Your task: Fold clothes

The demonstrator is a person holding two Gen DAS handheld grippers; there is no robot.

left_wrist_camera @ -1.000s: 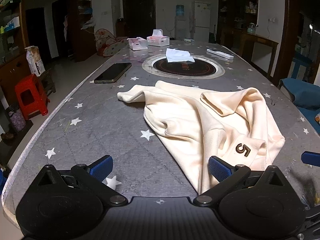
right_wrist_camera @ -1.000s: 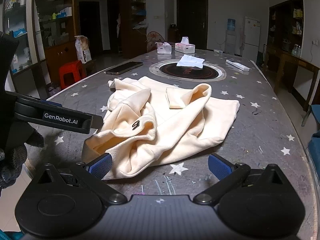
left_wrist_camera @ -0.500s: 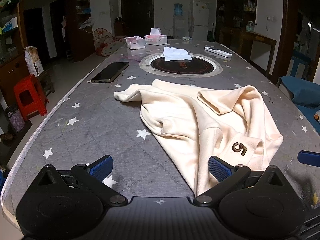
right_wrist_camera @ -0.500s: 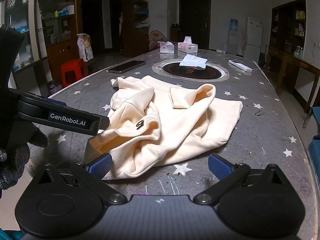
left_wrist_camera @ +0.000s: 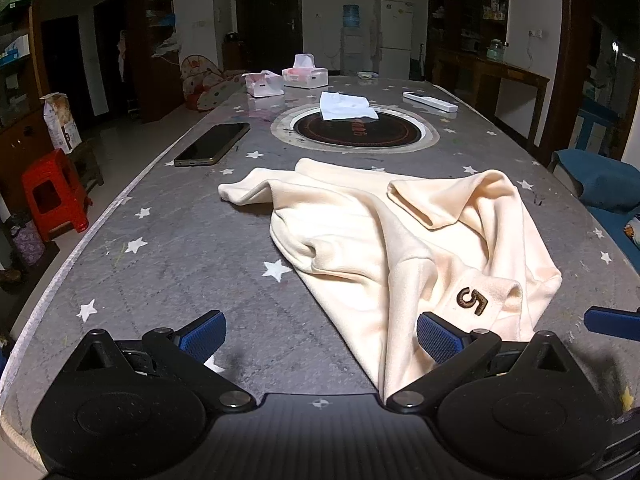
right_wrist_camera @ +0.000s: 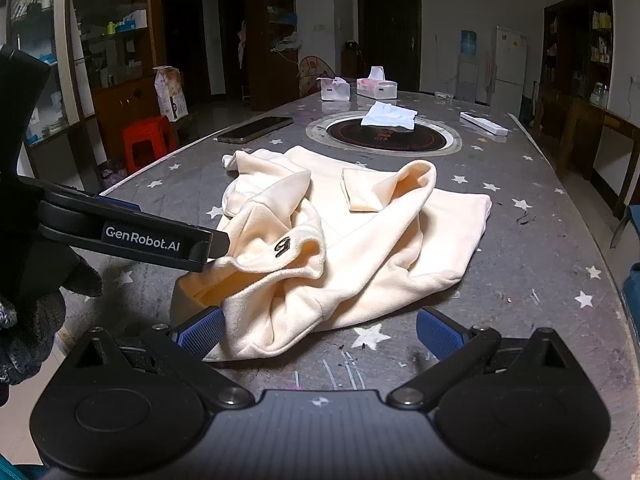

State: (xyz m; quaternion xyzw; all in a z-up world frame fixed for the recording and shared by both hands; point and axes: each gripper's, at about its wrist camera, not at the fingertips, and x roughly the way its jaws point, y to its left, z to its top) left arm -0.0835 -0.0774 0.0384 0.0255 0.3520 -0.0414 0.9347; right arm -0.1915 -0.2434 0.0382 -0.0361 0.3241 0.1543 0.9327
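Note:
A cream sweatshirt with a dark "5" patch lies crumpled on the grey star-patterned table. It also shows in the right wrist view. My left gripper is open, low over the table's near edge, with the garment's near hem at its right finger. My right gripper is open, with its left finger touching the garment's near corner. The left gripper's finger crosses the right wrist view from the left, beside the "5" patch.
A phone, two tissue boxes, a white cloth on the round hotplate and a remote lie further back. A red stool stands on the floor to the left. A blue chair is at the right.
Both grippers have edged slightly forward toward the sweatshirt's near edge. The jaws stay open and the garment has not moved.

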